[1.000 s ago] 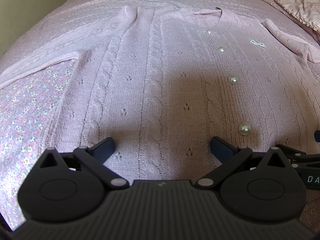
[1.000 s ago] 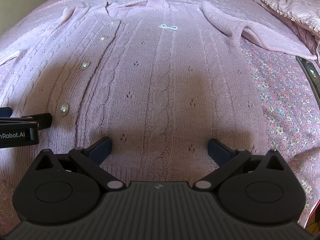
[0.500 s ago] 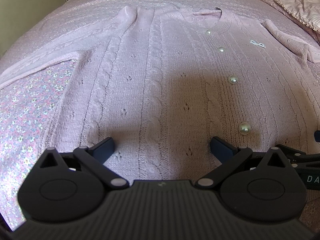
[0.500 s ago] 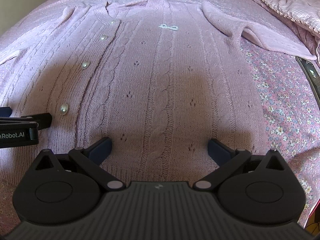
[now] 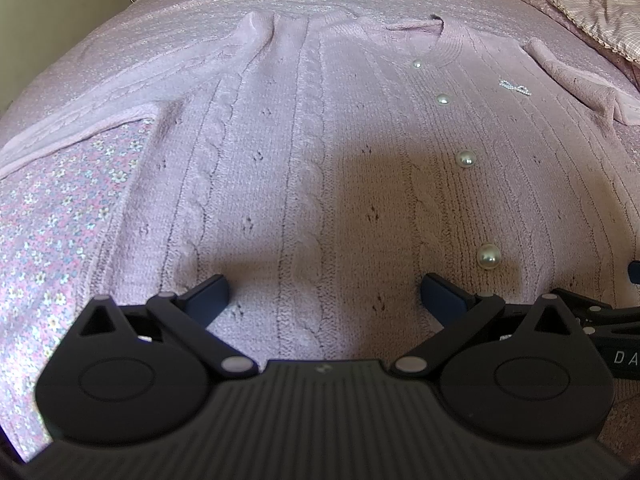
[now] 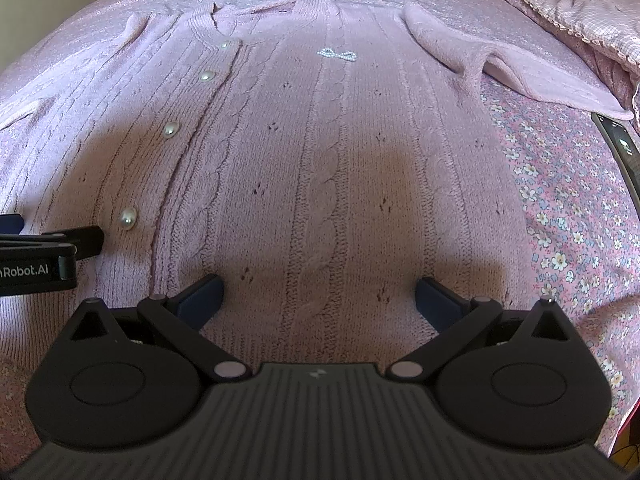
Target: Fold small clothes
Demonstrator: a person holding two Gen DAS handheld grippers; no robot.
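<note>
Both claws, left (image 5: 324, 292) and right (image 6: 318, 292), wide, empty; cardigan (image 6: 320, 168) hem hidden.

The right gripper (image 6: 319, 298) hangs low over the hem of a pink cable-knit cardigan (image 6: 320, 168) spread flat on a floral bedspread (image 6: 560, 216), its fingers spread wide with knit showing between them. Ahead and left of the fingers runs a row of pearl buttons (image 6: 128, 218) (four in sight), and far ahead lies a small beaded bow (image 6: 337, 54). The left gripper (image 6: 48, 256) pokes in at the left side, just beside the nearest button.
</note>
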